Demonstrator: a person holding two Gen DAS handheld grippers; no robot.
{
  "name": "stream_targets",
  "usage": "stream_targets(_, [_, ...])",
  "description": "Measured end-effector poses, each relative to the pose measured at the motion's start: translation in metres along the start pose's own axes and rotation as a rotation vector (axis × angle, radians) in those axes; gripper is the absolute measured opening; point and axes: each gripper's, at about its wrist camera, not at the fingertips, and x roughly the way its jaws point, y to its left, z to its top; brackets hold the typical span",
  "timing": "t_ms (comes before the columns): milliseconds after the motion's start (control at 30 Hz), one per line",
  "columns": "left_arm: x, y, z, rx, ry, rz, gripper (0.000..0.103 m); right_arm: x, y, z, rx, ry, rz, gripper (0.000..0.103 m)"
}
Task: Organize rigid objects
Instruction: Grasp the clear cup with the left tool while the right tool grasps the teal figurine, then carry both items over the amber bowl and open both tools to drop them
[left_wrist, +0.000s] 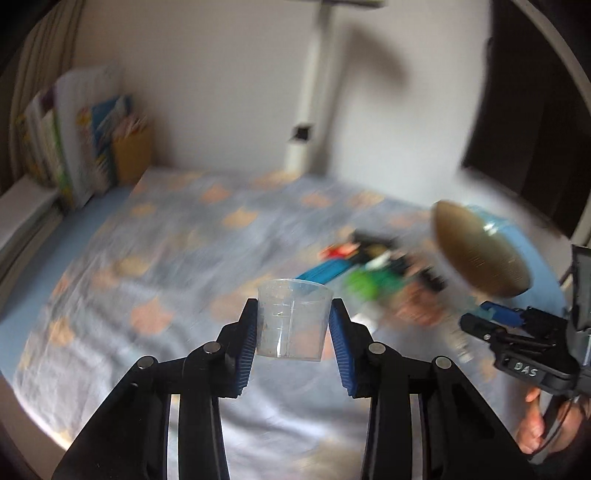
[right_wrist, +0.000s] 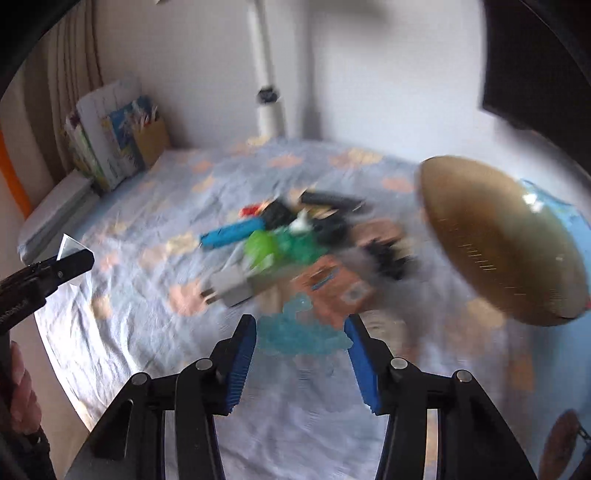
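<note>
My left gripper (left_wrist: 293, 321) is shut on a clear plastic measuring cup (left_wrist: 293, 319), held upright above the bed. It shows at the left edge of the right wrist view (right_wrist: 66, 264). A blurred pile of small rigid objects (right_wrist: 295, 240) lies on the bedsheet: a blue bar (right_wrist: 231, 234), green pieces, black parts, a grey block (right_wrist: 232, 286), an orange box (right_wrist: 332, 288). My right gripper (right_wrist: 299, 347) is open and empty, hovering over a pale blue knobbly piece (right_wrist: 295, 332) at the pile's near edge. It shows at the right in the left wrist view (left_wrist: 491, 317).
A blue tub with a round gold lid (right_wrist: 495, 240) stands at the right of the pile. Books and a brown box (right_wrist: 122, 133) lean against the wall at the back left. A white pole (right_wrist: 267, 74) rises behind the bed.
</note>
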Motion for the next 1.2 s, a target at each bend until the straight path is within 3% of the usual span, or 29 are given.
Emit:
stream_targets(67, [-0.002, -0.026, 0.015, 0.036, -0.027, -0.022, 0.035, -0.019, -0.020, 0.005, 0.025, -0.031, -0.033, 0.049])
stream_targets(167, [-0.005, -0.080, 0.046, 0.148, -0.073, 0.007, 0.035, -0.049, -0.057, 0.022, 0.070, -0.080, -0.098, 0.049])
stream_targets(233, [-0.007, -0.112, 0.066, 0.182, -0.106, -0.066, 0.035, -0.072, -0.081, 0.035, 0.095, -0.125, -0.140, 0.049])
stream_targets(367, [0.023, -0.163, 0.088, 0.168, -0.084, -0.252, 0.035, -0.103, -0.127, 0.053, 0.168, -0.184, -0.194, 0.049])
stream_targets(433, [0.050, -0.191, 0.084, 0.177, -0.032, -0.307, 0.035, -0.100, -0.144, 0.053, 0.200, -0.174, -0.208, 0.049])
stream_targets(600, [0.101, -0.235, 0.057, 0.245, 0.059, -0.342, 0.035, -0.057, -0.176, 0.037, 0.262, -0.054, -0.206, 0.049])
stream_targets(800, [0.125, -0.244, 0.049, 0.226, 0.103, -0.357, 0.035, -0.030, -0.194, 0.024, 0.260, 0.015, -0.229, 0.049])
stream_targets(867, [0.126, -0.241, 0.053, 0.208, 0.100, -0.372, 0.052, -0.028, -0.200, 0.025, 0.270, 0.014, -0.221, 0.049])
stream_targets(900, [0.123, -0.238, 0.056, 0.197, 0.093, -0.366, 0.070, -0.027, -0.201, 0.025, 0.273, 0.016, -0.219, 0.051])
stream_targets(933, [0.119, -0.234, 0.059, 0.187, 0.075, -0.363, 0.075, -0.028, -0.202, 0.025, 0.273, 0.019, -0.220, 0.053])
stream_targets(1000, [0.105, -0.220, 0.065, 0.167, 0.041, -0.368, 0.075, -0.037, -0.205, 0.026, 0.268, 0.012, -0.239, 0.057])
stream_targets(1100, [0.069, -0.186, 0.077, 0.104, -0.038, -0.377, 0.075, -0.071, -0.205, 0.032, 0.271, -0.066, -0.270, 0.057])
stream_targets(1200, [0.022, -0.139, 0.080, 0.048, -0.138, -0.308, 0.076, -0.108, -0.200, 0.040, 0.284, -0.150, -0.249, 0.061])
